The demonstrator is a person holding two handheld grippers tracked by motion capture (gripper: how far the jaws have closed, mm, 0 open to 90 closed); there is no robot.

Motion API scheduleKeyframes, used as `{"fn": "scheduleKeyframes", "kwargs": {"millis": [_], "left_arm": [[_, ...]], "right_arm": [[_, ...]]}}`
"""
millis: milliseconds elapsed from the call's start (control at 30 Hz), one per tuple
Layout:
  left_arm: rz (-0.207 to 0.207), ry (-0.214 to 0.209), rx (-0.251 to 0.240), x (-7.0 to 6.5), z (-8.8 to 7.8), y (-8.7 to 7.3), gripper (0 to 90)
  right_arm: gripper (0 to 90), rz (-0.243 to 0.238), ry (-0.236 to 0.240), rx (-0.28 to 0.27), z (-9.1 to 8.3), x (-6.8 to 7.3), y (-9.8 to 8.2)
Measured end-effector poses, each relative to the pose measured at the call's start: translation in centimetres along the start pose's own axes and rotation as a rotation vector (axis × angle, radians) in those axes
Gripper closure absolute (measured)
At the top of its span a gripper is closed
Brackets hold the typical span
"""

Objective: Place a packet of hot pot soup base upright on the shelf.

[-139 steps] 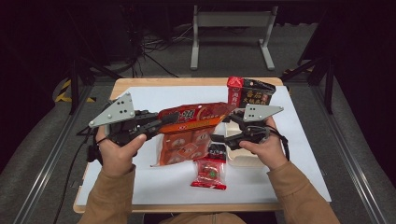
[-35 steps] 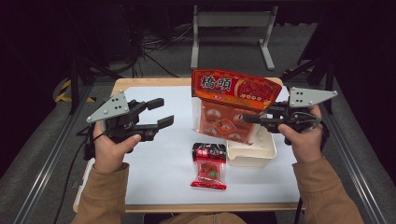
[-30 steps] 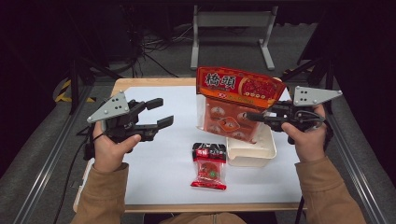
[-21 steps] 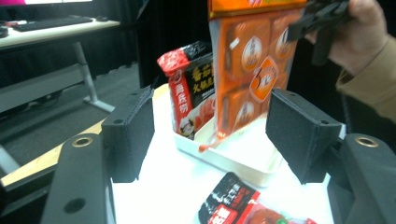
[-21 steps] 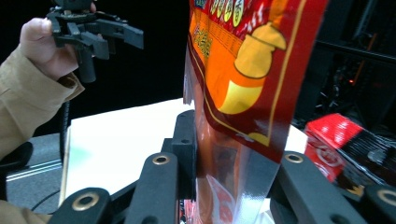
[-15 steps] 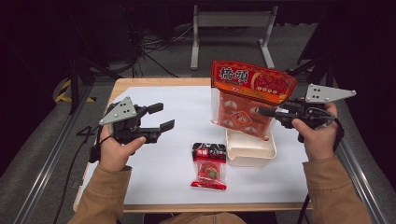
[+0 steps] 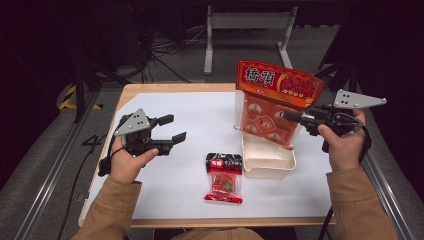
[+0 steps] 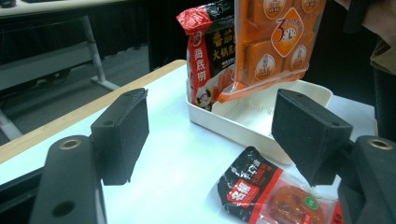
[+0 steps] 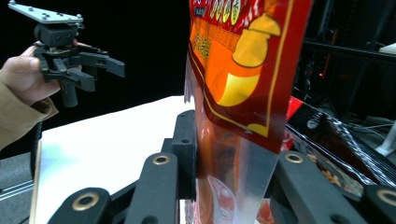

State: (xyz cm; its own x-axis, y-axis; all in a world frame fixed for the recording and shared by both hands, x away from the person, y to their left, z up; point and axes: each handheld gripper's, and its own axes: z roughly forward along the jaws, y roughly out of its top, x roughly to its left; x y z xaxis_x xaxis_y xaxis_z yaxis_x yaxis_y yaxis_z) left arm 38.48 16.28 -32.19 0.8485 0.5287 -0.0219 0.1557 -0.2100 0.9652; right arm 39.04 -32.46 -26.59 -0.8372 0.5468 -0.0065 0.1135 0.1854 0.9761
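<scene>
Right hand-held gripper (image 7: 289, 117): in my right hand, at the right edge of the desk (image 7: 175, 100), jaws clenched on the side edge of the orange bag (image 7: 272, 102); in the right gripper view the bag's clear seam sits pinched between my 2 jaws

Orange bag: upright, held above the tray (image 7: 267, 160), its lower end over the tray's far part; whether it touches the tray I cannot tell

Tray: white, rectangular, on the desk right of centre; in the left gripper view a dark red packet (image 8: 208, 51) stands in its far end, just behind the orange bag

Small pouch (image 7: 224, 177): red and black, flat on the desk, just left of the tray's near corner, apart from both grippers

Left hand-held gripper (image 7: 172, 128): in my left hand, over the left part of the desk, released; its jaws have just been opening further, with nothing between them; pads (image 8: 123, 133) wide apart, pointed toward the tray and the small pouch, well short of both
</scene>
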Motion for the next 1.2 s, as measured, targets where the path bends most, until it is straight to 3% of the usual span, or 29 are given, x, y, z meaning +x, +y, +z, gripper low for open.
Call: {"fn": "scheduleKeyframes", "kwargs": {"millis": [633, 967, 1200], "left_arm": [[0.01, -0.009, 0.031, 0.0, 0.9, -0.7, 28.5], [0.009, -0.011, 0.037, 0.1, 1.1, -0.8, 28.5], [0.007, -0.014, 0.041, 0.0, 1.2, -0.9, 28.5]], "right_arm": [[70.6, 0.071, -0.069, -0.016, 0.4, -1.1, -2.7], [70.6, 0.036, -0.107, 0.02, 0.9, -0.6, -3.1], [70.5, 0.059, -0.119, 0.03, 1.0, -0.7, -3.9]]}}
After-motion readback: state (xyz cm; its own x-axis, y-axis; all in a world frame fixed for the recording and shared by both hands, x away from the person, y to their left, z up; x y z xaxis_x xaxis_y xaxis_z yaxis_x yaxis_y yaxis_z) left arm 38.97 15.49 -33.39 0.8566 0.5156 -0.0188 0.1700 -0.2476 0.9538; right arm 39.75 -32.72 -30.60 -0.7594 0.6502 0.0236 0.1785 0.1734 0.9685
